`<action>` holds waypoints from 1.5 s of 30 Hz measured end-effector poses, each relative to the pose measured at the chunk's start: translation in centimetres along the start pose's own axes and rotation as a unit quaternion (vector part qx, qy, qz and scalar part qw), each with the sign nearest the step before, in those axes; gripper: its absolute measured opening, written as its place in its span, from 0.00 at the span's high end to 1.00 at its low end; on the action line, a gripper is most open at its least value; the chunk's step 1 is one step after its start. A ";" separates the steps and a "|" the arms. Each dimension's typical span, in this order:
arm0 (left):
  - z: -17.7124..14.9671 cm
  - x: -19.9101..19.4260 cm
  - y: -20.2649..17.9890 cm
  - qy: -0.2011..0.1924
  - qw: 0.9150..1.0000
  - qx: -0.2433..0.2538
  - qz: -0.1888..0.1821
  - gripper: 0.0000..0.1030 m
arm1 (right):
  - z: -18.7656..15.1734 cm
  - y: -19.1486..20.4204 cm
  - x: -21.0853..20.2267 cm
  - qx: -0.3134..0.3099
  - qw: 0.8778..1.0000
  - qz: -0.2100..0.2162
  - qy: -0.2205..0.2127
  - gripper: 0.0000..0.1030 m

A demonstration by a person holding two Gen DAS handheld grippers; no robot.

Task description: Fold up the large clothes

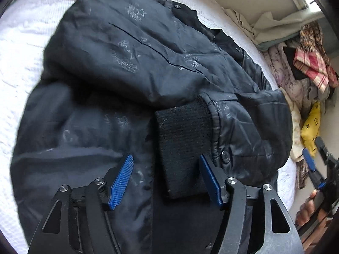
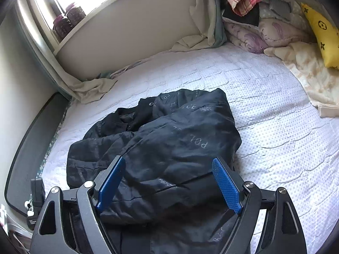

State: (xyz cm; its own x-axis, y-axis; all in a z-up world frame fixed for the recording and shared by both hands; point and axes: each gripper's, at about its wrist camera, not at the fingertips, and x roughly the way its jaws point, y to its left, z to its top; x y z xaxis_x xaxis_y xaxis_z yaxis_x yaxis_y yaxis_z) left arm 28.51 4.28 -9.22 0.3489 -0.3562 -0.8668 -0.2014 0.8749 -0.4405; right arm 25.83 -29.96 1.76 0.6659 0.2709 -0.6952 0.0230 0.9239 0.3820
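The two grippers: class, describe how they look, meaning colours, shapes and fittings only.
The left gripper and the right gripper match: each has two flat, bright blue fingers with a fine dotted texture, mounted on black angular linkage arms with triangular cut-outs and round silver pivot bolts. No cables or markings show, and no sleeve is visible.

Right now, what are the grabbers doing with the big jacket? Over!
Left gripper open, straddling the black knit cuff. Right gripper open above the dark jacket, holding nothing. Jacket half-folded on white bedspread. Nothing blocking.
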 end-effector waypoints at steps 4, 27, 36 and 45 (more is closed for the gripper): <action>0.5 0.5 0.2 0.002 0.999 -0.017 -0.036 0.63 | -0.1 -0.5 0.7 0.007 1.000 -0.001 0.011 0.19; 0.6 -10.6 0.3 -0.125 0.990 0.059 0.008 0.92 | -0.1 0.3 -0.7 -0.036 0.999 -0.033 -0.012 0.45; 1.3 -4.7 5.2 -0.041 0.997 0.009 0.071 0.91 | -0.6 2.5 2.6 -0.072 0.996 -0.032 0.032 0.66; 1.5 -7.1 3.3 -0.095 0.988 0.051 0.110 0.87 | 0.9 4.4 4.4 -0.099 0.994 -0.036 0.021 0.66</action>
State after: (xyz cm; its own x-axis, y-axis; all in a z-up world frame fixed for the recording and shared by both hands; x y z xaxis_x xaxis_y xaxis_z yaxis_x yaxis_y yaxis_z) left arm 26.75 10.13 -4.19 0.4740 -0.0933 -0.8756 -0.2020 0.9563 -0.2113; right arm 29.58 -24.93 0.92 0.6362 0.2091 -0.7426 -0.0806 0.9753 0.2055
